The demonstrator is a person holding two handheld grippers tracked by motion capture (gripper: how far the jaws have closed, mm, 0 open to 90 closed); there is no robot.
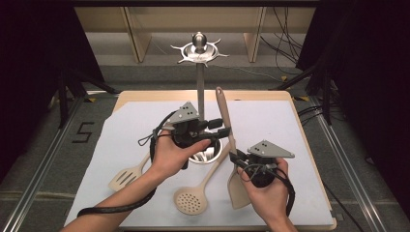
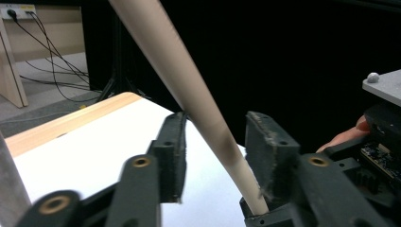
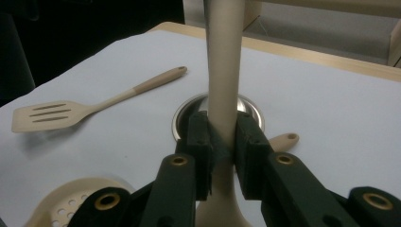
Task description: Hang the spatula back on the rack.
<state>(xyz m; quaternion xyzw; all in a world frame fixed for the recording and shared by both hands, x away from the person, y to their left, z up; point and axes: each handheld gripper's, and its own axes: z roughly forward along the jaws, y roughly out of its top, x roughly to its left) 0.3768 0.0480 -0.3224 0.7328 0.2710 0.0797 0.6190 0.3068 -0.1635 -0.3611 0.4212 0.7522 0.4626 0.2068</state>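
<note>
A beige spatula [image 1: 225, 118] stands tilted on the white mat, blade [image 1: 238, 191] down and handle tip pointing up and away. My right gripper [image 1: 235, 155] is shut on its lower handle [image 3: 223, 85], just above the blade. My left gripper [image 1: 223, 129] is open higher up, one jaw on each side of the same handle [image 2: 189, 90], with a gap on the left side. In the left gripper view the handle runs diagonally between the pads [image 2: 267, 146].
A metal utensil stand [image 1: 200, 92] with hooks on top rises behind my left gripper, its round base [image 3: 250, 111] on the mat. A slotted turner [image 1: 126, 176] and a perforated skimmer [image 1: 191, 199] lie flat near the front. The mat [image 1: 121, 130] covers a wooden table.
</note>
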